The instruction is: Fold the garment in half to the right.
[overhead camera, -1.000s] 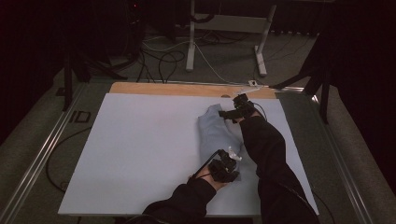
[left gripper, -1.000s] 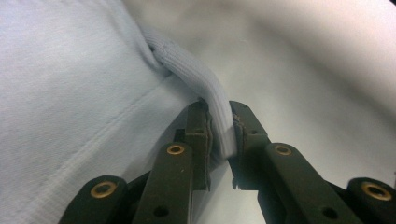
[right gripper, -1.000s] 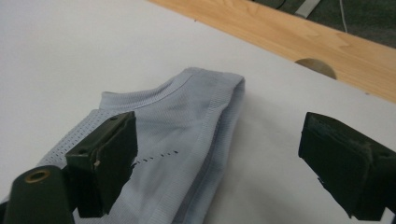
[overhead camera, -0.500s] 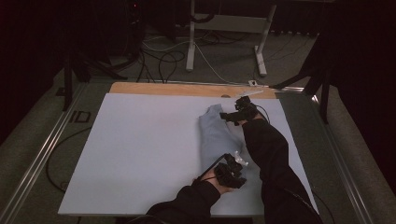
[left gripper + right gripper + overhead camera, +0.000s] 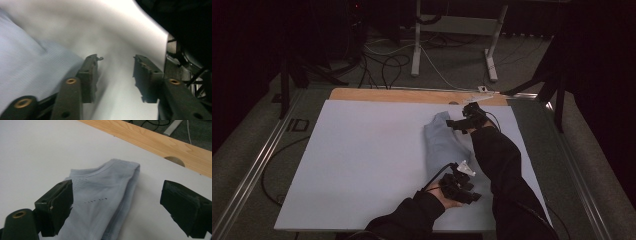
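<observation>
- folded light-blue garment (image 5: 444,140) lies on white sheet (image 5: 362,160), right of its middle
- right gripper (image 5: 462,123) over garment's far end, jaws apart, empty
- left gripper (image 5: 460,181) by garment's near end, jaws apart
- soft, light, floppy; likely best pinched at folded edge

The white worktop (image 5: 362,165) lies bare across its left and middle, open to passage. On the right half a folded pale blue garment (image 5: 444,142) lies flat, with both dark sleeves reaching in beside it. Behind it runs a wooden strip (image 5: 160,142), apparently with a round hole.
</observation>
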Demonstrator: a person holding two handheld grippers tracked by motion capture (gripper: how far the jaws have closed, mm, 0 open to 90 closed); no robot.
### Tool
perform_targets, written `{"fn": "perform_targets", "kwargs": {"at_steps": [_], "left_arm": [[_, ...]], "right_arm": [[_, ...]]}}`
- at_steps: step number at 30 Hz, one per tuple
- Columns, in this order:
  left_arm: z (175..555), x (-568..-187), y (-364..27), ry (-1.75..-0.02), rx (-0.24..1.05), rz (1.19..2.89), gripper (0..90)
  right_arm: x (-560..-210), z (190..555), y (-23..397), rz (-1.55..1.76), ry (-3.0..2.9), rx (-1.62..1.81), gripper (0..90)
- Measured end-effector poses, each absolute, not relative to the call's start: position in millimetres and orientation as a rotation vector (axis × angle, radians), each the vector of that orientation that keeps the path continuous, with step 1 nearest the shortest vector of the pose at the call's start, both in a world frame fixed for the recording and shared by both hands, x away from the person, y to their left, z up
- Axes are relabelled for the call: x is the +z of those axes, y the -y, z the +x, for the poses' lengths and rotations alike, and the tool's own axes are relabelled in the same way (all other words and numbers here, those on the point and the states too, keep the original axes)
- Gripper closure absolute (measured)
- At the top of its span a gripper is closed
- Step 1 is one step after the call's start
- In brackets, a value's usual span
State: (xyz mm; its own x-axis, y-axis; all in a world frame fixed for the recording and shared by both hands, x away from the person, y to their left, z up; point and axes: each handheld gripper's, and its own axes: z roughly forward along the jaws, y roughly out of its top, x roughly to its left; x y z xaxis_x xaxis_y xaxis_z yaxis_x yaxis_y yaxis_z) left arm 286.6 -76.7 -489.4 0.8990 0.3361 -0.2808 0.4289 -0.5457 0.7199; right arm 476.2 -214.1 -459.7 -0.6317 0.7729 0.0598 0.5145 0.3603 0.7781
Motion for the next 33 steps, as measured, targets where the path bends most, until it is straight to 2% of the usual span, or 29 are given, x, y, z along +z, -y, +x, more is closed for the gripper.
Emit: {"fn": "perform_targets", "kwargs": {"at_steps": [4,10,14,17,19,23,33], "left_arm": [[289,-470,55,-0.491,-0.096,2.142,46.4],[302,-458,18,-0.500,-0.059,2.060,36.5],[307,-454,-5,-0.483,-0.045,2.004,24.2],[309,-453,-18,-0.463,-0.027,1.999,15.3],[308,-453,-25,-0.450,-0.005,1.995,12.9],[307,-452,-42,-0.461,0.013,1.990,0.4],[302,-456,-93,-0.510,0.127,1.950,0.1]], "right_arm": [[-455,472,212,1.119,-2.318,1.149,11.2],[-450,465,205,1.085,-2.333,1.153,11.2],[-446,461,200,1.066,-2.342,1.168,11.2],[-443,456,196,1.047,-2.352,1.181,11.3],[-443,453,192,1.030,-2.368,1.185,11.4],[-440,443,188,1.006,-2.382,1.210,11.4],[-438,415,180,0.933,-2.423,1.287,11.5]]}}
